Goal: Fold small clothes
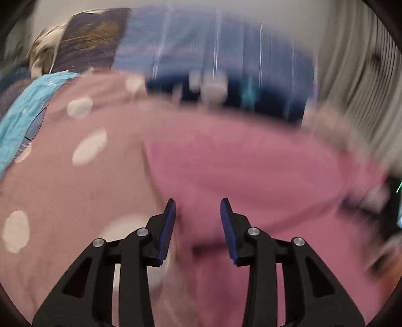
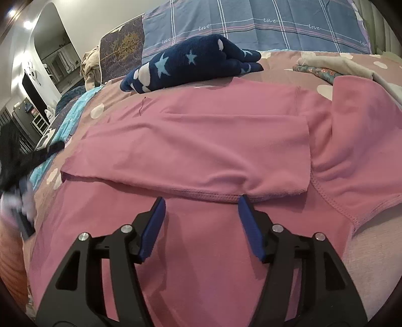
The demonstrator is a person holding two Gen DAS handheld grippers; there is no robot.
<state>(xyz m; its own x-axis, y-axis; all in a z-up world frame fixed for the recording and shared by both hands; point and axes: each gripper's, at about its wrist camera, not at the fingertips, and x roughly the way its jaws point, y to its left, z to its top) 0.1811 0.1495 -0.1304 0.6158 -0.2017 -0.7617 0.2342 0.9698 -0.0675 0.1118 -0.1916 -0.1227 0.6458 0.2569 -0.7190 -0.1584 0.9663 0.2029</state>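
A pink garment [image 2: 201,151] lies spread on the bed, with one part folded across its middle and a stitched hem just ahead of my right gripper [image 2: 201,203]. The right gripper is open and empty, low over the garment's near part. The left wrist view is blurred by motion. There my left gripper [image 1: 198,205] is open and empty above the pink garment [image 1: 251,161]. In the right wrist view the left gripper [image 2: 22,161] is a dark blur at the far left edge.
A dusty pink bedcover with white dots [image 2: 98,110] lies under the garment. A navy star-patterned fleece garment [image 2: 191,65] lies behind it. Folded grey and floral clothes [image 2: 324,66] sit at the back right. A blue checked pillow [image 2: 251,22] stands behind.
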